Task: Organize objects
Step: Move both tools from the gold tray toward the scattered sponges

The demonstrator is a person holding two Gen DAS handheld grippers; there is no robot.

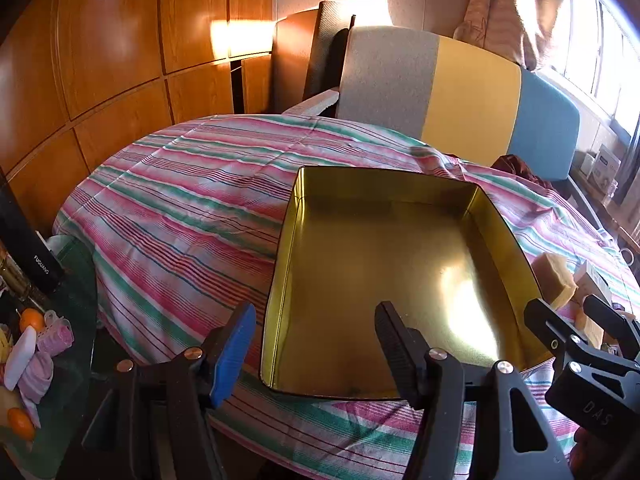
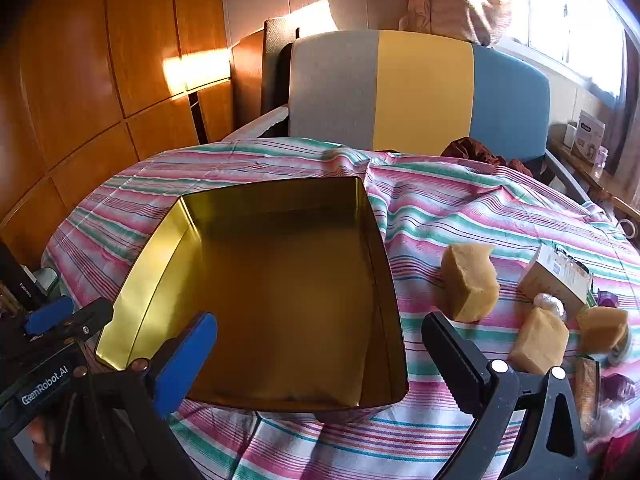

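Fingers on the left gripper (image 1: 316,344) are standing apart and gripping nothing: the blue ribbed pad (image 1: 234,350) is hanging over the striped tablecloth (image 1: 180,216) just outside the gold tin (image 1: 380,280), while the black ribbed finger (image 1: 394,350) is sitting over the tin's bare, glossy floor, so the tin's near left wall is lying between them, and whether either one touches it I cannot tell. That tin is a shallow rectangular metal box with rounded corners, catching a bright glare. At the right edge, tan blocks are peeking past the other gripper's black arm.

Over to the right wrist view: the right gripper (image 2: 320,352) is spread to its widest, holding nothing. Its blue pad (image 2: 186,360) is hovering over the tin's near rim, its black finger (image 2: 456,360) over cloth beside the tin. A rough, spongy tan block (image 2: 470,282) is lying just beyond that finger, with two more (image 2: 540,340) (image 2: 602,328) and a small carton (image 2: 556,278) further right.
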